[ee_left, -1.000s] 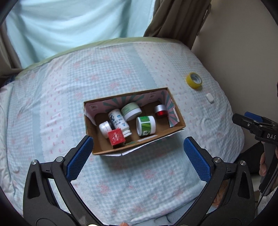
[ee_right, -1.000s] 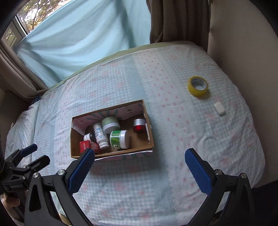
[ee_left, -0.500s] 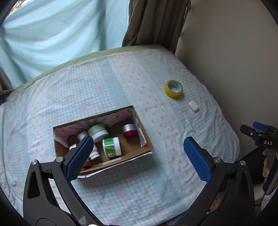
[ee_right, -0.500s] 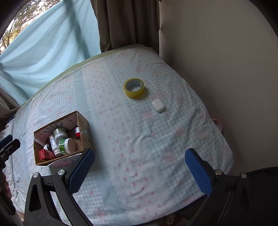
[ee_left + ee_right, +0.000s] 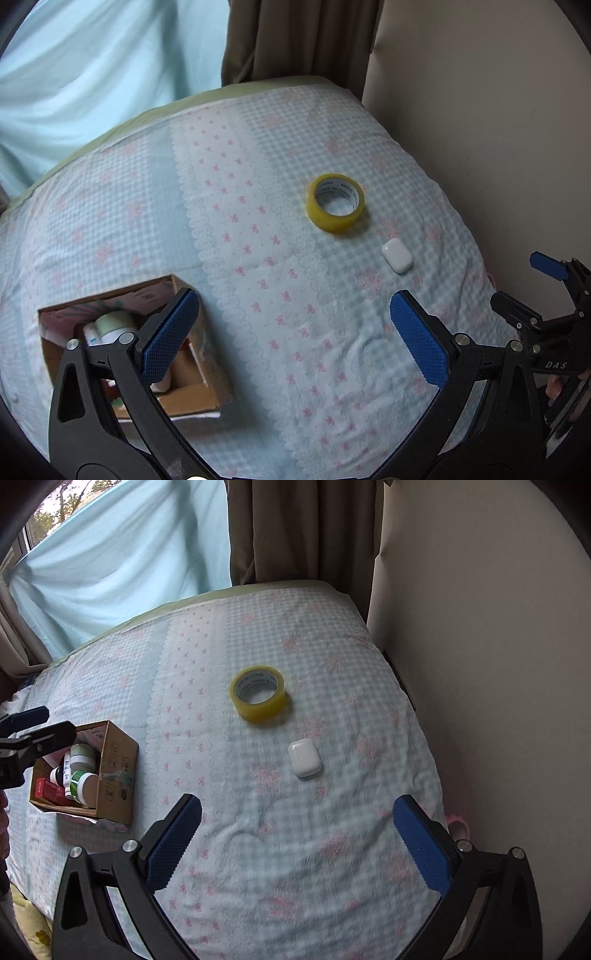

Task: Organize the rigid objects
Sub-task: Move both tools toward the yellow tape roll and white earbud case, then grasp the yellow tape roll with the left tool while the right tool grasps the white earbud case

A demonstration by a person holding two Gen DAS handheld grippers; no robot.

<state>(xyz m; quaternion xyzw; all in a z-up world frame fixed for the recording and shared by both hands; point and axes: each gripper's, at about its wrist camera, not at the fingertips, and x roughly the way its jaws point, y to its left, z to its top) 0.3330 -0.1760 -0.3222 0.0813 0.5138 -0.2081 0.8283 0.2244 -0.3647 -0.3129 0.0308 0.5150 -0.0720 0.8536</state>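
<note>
On the bed, which has a blue checked cover with little pink bows, a roll of yellow tape lies flat with its hole facing up. Just beside it, nearer the camera, a small white case lies flat too. The long side of the case points from the tape toward the near right edge of the bed. The tape and the case are near each other but do not touch. Well apart from them, on the left side of the bed, sits a cardboard box. It is open at the top and holds jars with green labels, a white bottle lying down and a red pack. The left tool hangs over the bed with its blue pads wide apart and nothing between them; one pad covers part of the box in its view. The right tool is spread wide as well and holds nothing, with the white case just ahead of its gap. A brown curtain and a pale blue sheet hang behind the bed, and a plain wall stands on the right. Half a second ago the box filled more of both views; now both tools have swung to the right, so the tape and the case look bigger and closer, and the box has slid off to the left.
</note>
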